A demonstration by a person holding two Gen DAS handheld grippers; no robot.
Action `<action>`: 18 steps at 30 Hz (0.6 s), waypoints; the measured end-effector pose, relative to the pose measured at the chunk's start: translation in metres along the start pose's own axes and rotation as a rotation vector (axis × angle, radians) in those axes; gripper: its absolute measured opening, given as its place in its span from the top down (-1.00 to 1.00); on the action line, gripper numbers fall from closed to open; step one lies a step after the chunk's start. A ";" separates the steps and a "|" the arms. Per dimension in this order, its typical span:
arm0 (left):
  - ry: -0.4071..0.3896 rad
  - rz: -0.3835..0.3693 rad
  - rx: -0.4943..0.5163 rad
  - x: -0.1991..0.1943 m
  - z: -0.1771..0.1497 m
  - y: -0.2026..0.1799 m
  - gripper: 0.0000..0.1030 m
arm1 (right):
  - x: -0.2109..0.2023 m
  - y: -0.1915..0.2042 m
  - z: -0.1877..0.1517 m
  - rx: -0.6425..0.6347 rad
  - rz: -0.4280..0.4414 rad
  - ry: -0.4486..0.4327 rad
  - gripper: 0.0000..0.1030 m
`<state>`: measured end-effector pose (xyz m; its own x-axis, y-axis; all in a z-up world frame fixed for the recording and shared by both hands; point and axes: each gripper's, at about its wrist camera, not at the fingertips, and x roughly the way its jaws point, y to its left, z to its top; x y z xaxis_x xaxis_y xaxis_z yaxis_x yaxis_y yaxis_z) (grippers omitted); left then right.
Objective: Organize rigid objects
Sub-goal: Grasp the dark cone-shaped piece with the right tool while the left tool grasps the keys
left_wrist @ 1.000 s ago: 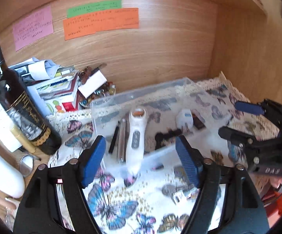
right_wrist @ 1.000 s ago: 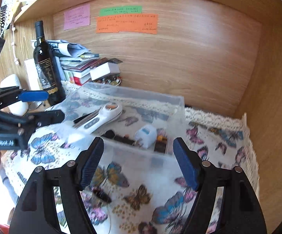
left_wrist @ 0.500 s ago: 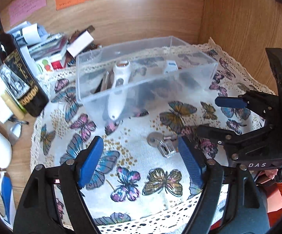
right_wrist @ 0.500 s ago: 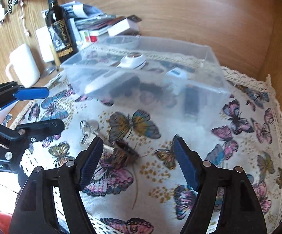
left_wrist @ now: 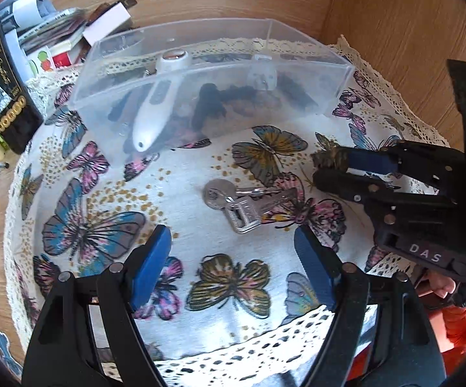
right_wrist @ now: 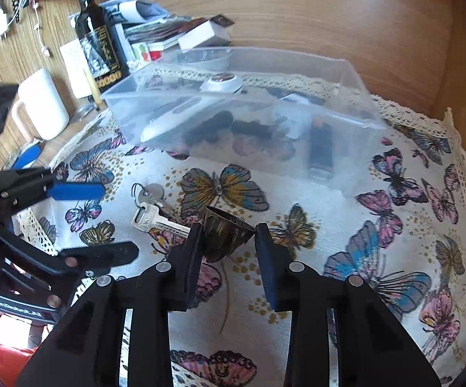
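The right gripper (right_wrist: 228, 235) has just been closing; its jaws now pinch a small dark bell (right_wrist: 226, 230) between them; the bell lies tilted on the butterfly cloth (right_wrist: 378, 225), its wide mouth facing up and away toward the clear box (right_wrist: 359, 80), its narrow end down between the fingers; its axis runs roughly along the gripper. It looks like tarnished brass, a flared cone with a thin rim and dull streaked sheen. Just beside it to the left lies a bunch of keys (left_wrist: 236, 201), flat silvery metal on a ring, blades pointing toward the bell. The left gripper (left_wrist: 233, 258) hangs wide open above the cloth near the keys, holding nothing. The box, of frosted clear plastic with straight walls, stands behind on the cloth; inside lie a white handheld device (left_wrist: 157, 103), long axis slanting toward the front wall, and several dark things too blurred to name. A dark bottle (right_wrist: 99, 38) stands left of the box.
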<state>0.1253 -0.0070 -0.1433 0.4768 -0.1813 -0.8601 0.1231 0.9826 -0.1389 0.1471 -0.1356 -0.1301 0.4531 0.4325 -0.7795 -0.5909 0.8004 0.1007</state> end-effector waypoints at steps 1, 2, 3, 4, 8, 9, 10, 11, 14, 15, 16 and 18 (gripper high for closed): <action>0.009 -0.009 -0.013 0.003 0.001 -0.002 -0.53 | -0.004 -0.003 0.000 0.007 -0.011 -0.012 0.42; 0.018 -0.016 -0.030 0.006 0.003 -0.003 -0.53 | -0.008 -0.006 0.000 0.013 -0.022 -0.024 0.42; 0.026 -0.014 -0.051 0.010 0.004 -0.005 -0.53 | -0.012 -0.010 0.001 0.020 -0.029 -0.034 0.42; 0.020 0.001 -0.061 0.011 0.006 -0.006 -0.54 | -0.016 -0.014 0.001 0.026 -0.036 -0.044 0.42; 0.008 0.036 -0.106 0.016 0.012 -0.012 -0.65 | -0.034 -0.031 0.000 0.065 -0.054 -0.096 0.42; 0.003 0.039 -0.132 0.018 0.014 -0.012 -0.67 | -0.038 -0.035 0.000 0.075 -0.056 -0.107 0.42; 0.000 0.049 -0.145 0.019 0.014 -0.013 -0.72 | -0.041 -0.037 0.000 0.082 -0.058 -0.114 0.42; -0.002 0.060 -0.151 0.021 0.016 -0.015 -0.76 | -0.044 -0.041 -0.001 0.092 -0.060 -0.122 0.42; -0.005 0.115 -0.152 0.028 0.019 -0.023 -0.80 | -0.048 -0.049 -0.003 0.118 -0.060 -0.137 0.42; -0.006 0.141 -0.151 0.031 0.020 -0.026 -0.81 | -0.049 -0.051 -0.003 0.124 -0.060 -0.141 0.42; -0.005 0.166 -0.149 0.034 0.021 -0.030 -0.84 | -0.049 -0.052 -0.004 0.128 -0.057 -0.146 0.42; -0.009 0.189 -0.154 0.037 0.022 -0.032 -0.84 | -0.050 -0.054 -0.006 0.136 -0.051 -0.151 0.42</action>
<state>0.1586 -0.0461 -0.1600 0.4869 0.0068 -0.8734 -0.1033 0.9934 -0.0499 0.1524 -0.2036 -0.1000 0.5811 0.4394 -0.6850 -0.4740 0.8670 0.1540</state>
